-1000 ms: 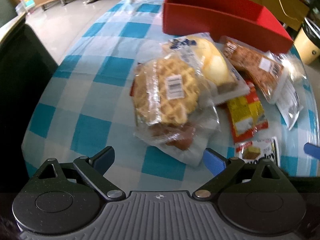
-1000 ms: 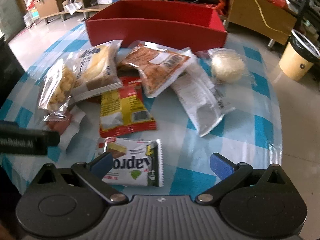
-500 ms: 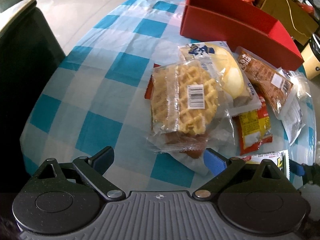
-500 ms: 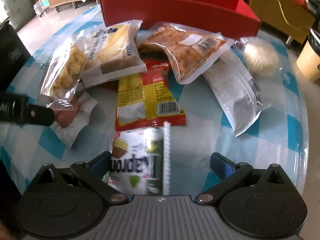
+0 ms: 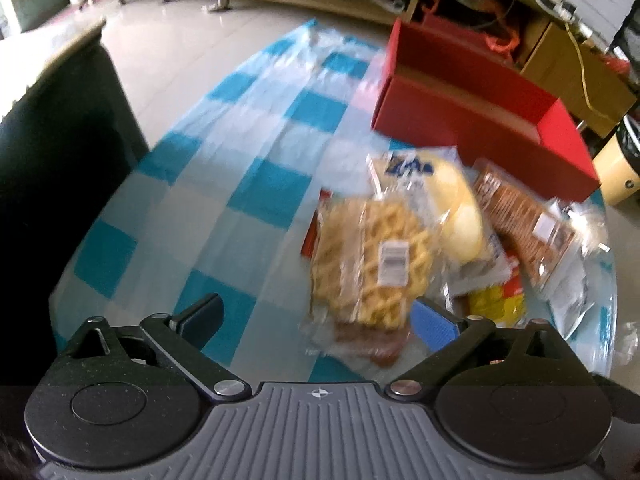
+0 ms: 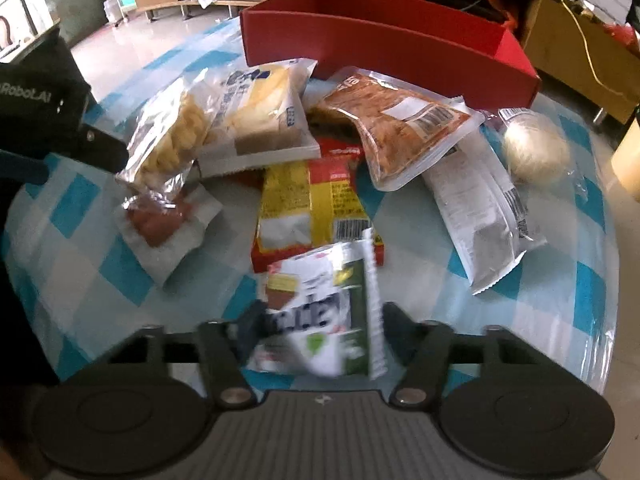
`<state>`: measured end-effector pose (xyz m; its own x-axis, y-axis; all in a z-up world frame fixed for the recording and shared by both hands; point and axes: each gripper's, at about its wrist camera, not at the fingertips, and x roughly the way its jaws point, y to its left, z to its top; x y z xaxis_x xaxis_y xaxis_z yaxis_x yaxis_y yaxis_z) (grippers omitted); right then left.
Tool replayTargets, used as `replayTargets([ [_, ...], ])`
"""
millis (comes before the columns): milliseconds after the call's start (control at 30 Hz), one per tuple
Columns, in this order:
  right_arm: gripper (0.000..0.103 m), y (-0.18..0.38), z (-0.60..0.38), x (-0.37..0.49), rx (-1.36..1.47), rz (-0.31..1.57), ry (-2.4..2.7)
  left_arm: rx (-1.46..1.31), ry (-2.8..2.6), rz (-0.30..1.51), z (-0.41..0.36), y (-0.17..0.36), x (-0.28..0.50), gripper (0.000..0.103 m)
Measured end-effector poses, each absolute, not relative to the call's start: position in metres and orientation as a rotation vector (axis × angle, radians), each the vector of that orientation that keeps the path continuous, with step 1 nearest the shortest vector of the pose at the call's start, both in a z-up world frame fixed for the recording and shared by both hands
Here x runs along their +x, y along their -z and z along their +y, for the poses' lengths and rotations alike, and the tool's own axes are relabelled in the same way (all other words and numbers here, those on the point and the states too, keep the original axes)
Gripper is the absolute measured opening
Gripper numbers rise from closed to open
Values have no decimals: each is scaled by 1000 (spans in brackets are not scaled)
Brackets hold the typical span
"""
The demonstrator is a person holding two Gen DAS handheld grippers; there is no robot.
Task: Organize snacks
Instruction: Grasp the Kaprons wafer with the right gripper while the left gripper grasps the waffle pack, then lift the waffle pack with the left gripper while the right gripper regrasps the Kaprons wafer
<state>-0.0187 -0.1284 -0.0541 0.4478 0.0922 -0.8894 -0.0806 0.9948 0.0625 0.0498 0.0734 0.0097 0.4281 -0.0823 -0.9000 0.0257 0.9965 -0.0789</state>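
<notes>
The white-and-green foil wafer packet (image 6: 320, 312) now stands on edge between the jaws of the right gripper (image 6: 316, 328); a second ago it lay flat on the blue-and-white checked worktop (image 6: 80, 248) with those jaws wide apart on either side of it. The jaws have just been closing, and the right wrist view shows them pressed against the packet's two sides, its crimped edge pointing up and its far end tipped off the cloth, so it looks held rather than merely straddled. Just beyond it lies the red-and-yellow flat snack packet (image 6: 308, 208), with the clear bag of brown dried snack (image 6: 396, 120) and the silver-grey pouch (image 6: 480, 208) farther right, the round pale bun in clear wrap (image 6: 536, 148) at the far right, and the yellow cake slice in a printed wrapper (image 6: 260, 112) and the clear-wrapped waffle (image 6: 176, 132) to the left. The long red cardboard box (image 6: 380, 40) waits open at the far side. The left gripper (image 5: 316, 320) has drawn back and to the left of the waffle pack, and its jaws have just been opening a little further; they stand fully apart with nothing between them. My reading is that the first pick is made, and the likely next step is carrying the wafer packet over the pile into the box.
</notes>
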Motion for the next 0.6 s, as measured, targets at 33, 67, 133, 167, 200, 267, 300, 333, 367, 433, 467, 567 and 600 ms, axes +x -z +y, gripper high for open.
replayTargets([
  [33, 48, 54, -131, -18, 22, 1101, -106, -49, 72, 1117, 71, -12, 51, 103],
  [67, 46, 54, -132, -19, 29, 1101, -106, -39, 77, 1113, 68, -12, 53, 103],
  [133, 42, 53, -133, -19, 26, 1098, -102, -47, 63, 1130, 62, -9, 60, 103],
  [167, 38, 53, -134, -19, 31, 1098, -102, -62, 65, 1145, 60, -6, 65, 103],
  [200, 35, 53, -136, -20, 43, 1099, -105, -76, 62, 1164, 57, -3, 69, 103],
  [267, 31, 52, -139, -16, 59, 1103, -106, -93, 49, 1198, 51, 6, 77, 103],
  [300, 26, 52, -140, -17, 66, 1103, -107, -92, 44, 1207, 48, 10, 78, 103],
  [333, 24, 51, -142, -17, 74, 1100, -110, -87, 38, 1215, 44, 14, 79, 103],
  [367, 23, 50, -143, -19, 81, 1098, -111, -81, 33, 1222, 41, 18, 80, 103],
  [433, 23, 51, -146, -20, 81, 1101, -106, -76, 28, 1248, 37, 29, 84, 100],
  [467, 23, 51, -147, -19, 85, 1103, -102, -92, 22, 1275, 39, 35, 87, 100],
  [567, 23, 51, -153, -18, 114, 1099, -96, -205, 34, 1302, 55, 40, 88, 95],
  [600, 23, 52, -155, -17, 124, 1104, -91, -212, 42, 1298, 59, 38, 88, 90],
])
